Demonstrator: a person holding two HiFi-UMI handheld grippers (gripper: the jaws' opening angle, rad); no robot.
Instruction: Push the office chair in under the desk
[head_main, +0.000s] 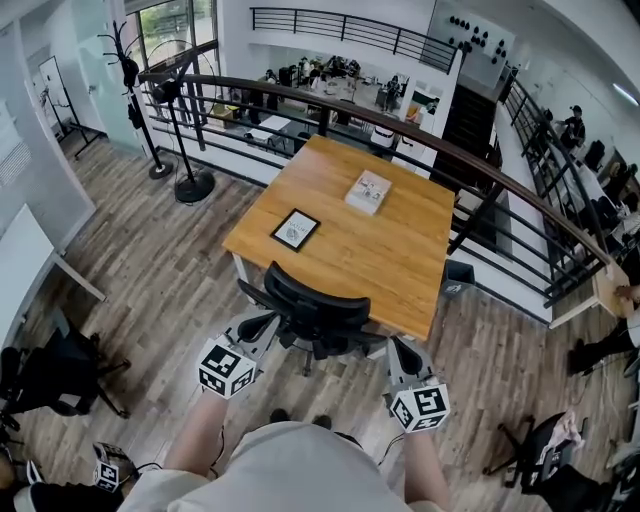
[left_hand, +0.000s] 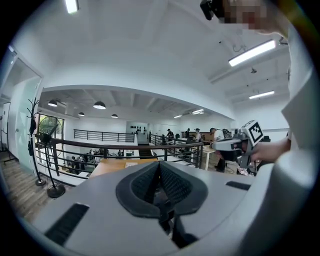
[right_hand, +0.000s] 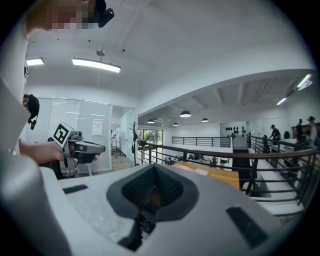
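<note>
I saw black mesh office chair (head_main: 308, 305) at near edge of rectangular wooden desk (head_main: 400, 260), backrest toward me. Left gripper (head_main: 262, 328) and right gripper (head_main: 398, 352) flanked chair; fingers (left_hand: 176, 188) of both pressed together, empty.

Black office chair (head_main: 305, 305): upright, curved backrest toward the viewer, armrests out to both sides. It stands close against the near edge of the rectangular light-wood desk (head_main: 400, 250), left of that edge's middle.
</note>
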